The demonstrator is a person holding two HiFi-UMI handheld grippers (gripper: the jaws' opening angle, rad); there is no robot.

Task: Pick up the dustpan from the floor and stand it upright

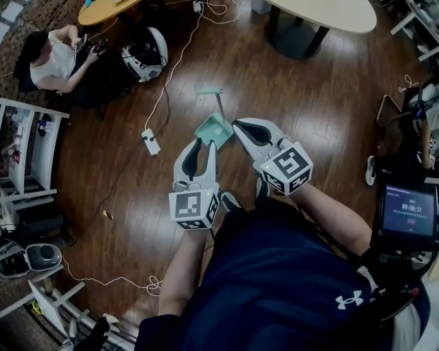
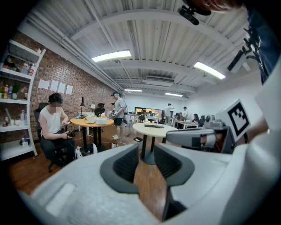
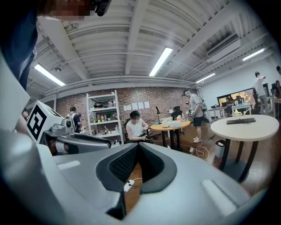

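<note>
Dustpan (image 1: 214,129) – a pale green pan with a thin handle running away from the person to a green grip – sits on the wooden floor (image 1: 322,103), in the open middle of it and well clear of the furniture at its edges. From overhead it is not clear whether the dustpan stands or lies flat.

Left gripper (image 1: 207,144): the tips point at the near edge of the pan and lie just beside it. Contact cannot be confirmed. In the left gripper view the left gripper (image 2: 145,149) has its jaws spread, with only bare floor showing in the gap.

Right gripper (image 1: 238,125): the tip lies just beside the right edge of the pan, and contact again cannot be confirmed. In the right gripper view the right gripper (image 3: 138,145) has its jaws pressed together at the tips, with nothing between them.

Neither gripper view shows the dustpan.

Surroundings:
- A white power strip (image 1: 151,142) lies on the floor to the left of the dustpan, with its white cable (image 1: 180,58) running toward the far edge.
- A round white table (image 1: 322,14) stands at the far right edge of the floor.
- A wooden table (image 1: 103,9) stands at the far left edge, with a seated person (image 1: 55,62) beside it.
- A white shelf unit (image 1: 27,154) stands along the left edge.
</note>
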